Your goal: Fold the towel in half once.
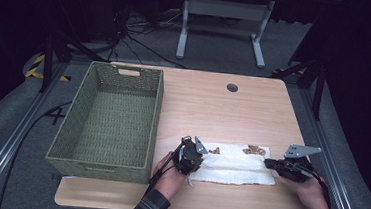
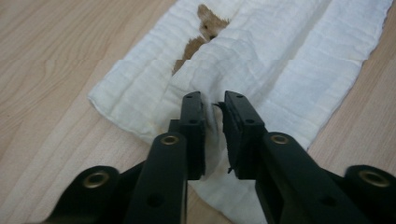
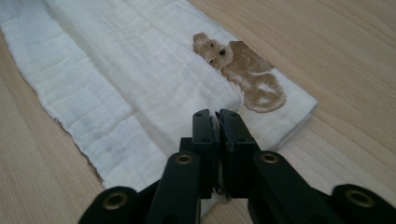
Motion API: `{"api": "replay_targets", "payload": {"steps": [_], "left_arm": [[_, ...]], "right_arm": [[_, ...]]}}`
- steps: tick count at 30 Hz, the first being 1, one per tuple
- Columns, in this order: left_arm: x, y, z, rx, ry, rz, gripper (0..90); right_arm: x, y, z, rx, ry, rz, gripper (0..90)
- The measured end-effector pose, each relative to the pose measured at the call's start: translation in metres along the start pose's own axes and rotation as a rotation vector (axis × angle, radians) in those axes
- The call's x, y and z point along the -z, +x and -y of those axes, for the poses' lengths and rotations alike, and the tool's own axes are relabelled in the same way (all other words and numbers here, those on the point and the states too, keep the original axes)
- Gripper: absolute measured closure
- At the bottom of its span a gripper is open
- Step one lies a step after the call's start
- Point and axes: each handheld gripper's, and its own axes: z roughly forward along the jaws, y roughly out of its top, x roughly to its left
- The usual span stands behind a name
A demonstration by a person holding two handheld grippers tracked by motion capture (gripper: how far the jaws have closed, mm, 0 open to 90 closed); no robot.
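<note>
A folded white cloth (image 1: 234, 164) lies as a long strip near the table's front edge, with a brown bear print (image 1: 254, 150) on its far side. My left gripper (image 1: 201, 158) is at the cloth's left end. Its jaws (image 2: 212, 109) stand slightly apart over a raised fold of the cloth (image 2: 280, 56), pads not pressing it. My right gripper (image 1: 268, 163) is at the right end. Its jaws (image 3: 217, 122) are nearly together with a thin edge of the cloth (image 3: 116, 70) pinched between them, just in front of the bear print (image 3: 243, 70).
A green woven basket (image 1: 158, 112) stands empty on the left half of the wooden table (image 1: 213, 106), close to my left hand. A round cable hole (image 1: 232, 87) is at the back. A white desk frame (image 1: 226, 10) stands beyond the table.
</note>
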Motion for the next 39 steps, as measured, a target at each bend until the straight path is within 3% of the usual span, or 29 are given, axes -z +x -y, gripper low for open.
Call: {"api": "replay_targets", "payload": {"steps": [4,8,12,19,23,27,29,31,39], "left_arm": [[0.01,0.003,-0.005,0.009,-0.056,-0.011,73.5],[0.015,0.012,-0.015,0.023,-0.083,-0.031,77.0],[0.006,0.024,-0.025,0.036,-0.061,-0.025,88.1],[-0.02,0.038,-0.029,0.057,-0.019,0.013,89.5],[-0.028,0.036,-0.029,0.048,0.003,0.035,89.4],[-0.031,0.033,-0.027,0.031,0.021,0.056,89.4],[-0.029,0.031,-0.027,0.021,0.041,0.068,89.4],[-0.028,0.028,-0.026,0.028,0.021,0.066,89.5],[-0.017,0.019,-0.017,0.017,0.021,0.095,89.3]], "right_arm": [[0.006,-0.001,-0.003,-0.015,-0.037,-0.005,76.3],[0.008,-0.008,-0.012,-0.018,-0.067,0.005,76.0],[0.002,-0.018,-0.022,-0.035,-0.079,-0.004,86.0],[-0.022,-0.031,-0.033,-0.057,-0.032,-0.028,89.3],[-0.034,-0.031,-0.034,-0.049,0.006,-0.051,89.4],[-0.036,-0.028,-0.032,-0.045,0.025,-0.071,89.4],[-0.035,-0.026,-0.031,-0.042,0.029,-0.08,89.4],[-0.034,-0.023,-0.029,-0.04,0.034,-0.087,89.4],[-0.019,-0.014,-0.02,-0.05,0.026,-0.102,89.4]]}}
